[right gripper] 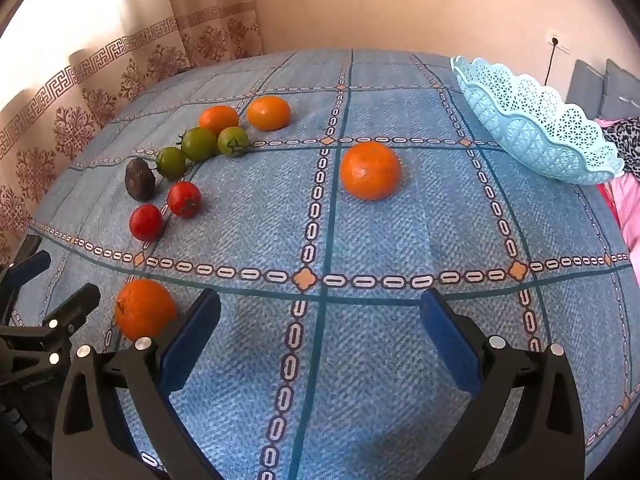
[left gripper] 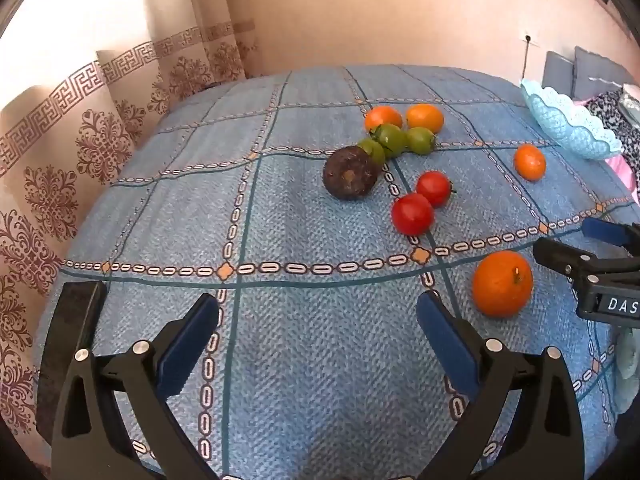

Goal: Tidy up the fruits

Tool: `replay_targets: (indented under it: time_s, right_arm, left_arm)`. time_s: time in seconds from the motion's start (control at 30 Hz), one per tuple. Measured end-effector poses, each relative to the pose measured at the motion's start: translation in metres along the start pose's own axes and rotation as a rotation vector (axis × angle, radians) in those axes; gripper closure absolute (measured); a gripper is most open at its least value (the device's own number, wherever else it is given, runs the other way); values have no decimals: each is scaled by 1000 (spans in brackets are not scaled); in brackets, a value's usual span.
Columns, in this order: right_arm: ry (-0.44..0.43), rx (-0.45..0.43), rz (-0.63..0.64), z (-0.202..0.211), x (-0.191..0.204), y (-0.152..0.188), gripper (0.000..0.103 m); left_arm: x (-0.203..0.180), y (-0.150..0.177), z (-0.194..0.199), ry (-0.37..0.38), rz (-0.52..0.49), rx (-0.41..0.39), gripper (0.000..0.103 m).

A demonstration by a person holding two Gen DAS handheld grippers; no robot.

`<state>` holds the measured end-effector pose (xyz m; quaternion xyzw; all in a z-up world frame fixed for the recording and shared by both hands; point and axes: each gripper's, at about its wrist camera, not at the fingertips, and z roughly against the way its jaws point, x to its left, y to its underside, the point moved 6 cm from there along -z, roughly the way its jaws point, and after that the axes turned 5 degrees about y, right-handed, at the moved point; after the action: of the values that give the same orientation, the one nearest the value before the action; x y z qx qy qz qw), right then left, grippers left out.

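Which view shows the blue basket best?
The right wrist view: the blue basket appears large, with its lattice wall and scalloped rim clear, at the tablecloth's far right edge. The left wrist view shows it small and distorted near the frame's right edge.

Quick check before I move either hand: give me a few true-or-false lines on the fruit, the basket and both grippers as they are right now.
1. Both grippers are open and hold nothing. True: the left gripper and the right gripper show only cloth between their pads.
2. The blue basket already has fruit in it. False: no fruit shows in it; all the fruit in view lies on the tablecloth.
3. There are three green tomatoes. True.
4. The two red tomatoes sit inside the basket. False: they lie on the cloth, near the dark brown fruit.
5. Only one orange is in view. False: four show, one close to the grippers.
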<state>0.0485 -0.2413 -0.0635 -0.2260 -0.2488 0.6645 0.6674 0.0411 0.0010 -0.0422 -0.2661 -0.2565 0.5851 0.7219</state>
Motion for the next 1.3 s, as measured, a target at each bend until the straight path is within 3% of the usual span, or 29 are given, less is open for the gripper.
replay_targets:
  time_s: [0.57,1.3]
  right_arm:
    - [4,-5,-1,3,-1,-1,2]
    - [4,-7,-4,3,-1,-2,2]
  left_arm:
    - [4,-3,7,-13,18,-29,5]
    - [-3,-2,8,-56,-38,-31,5]
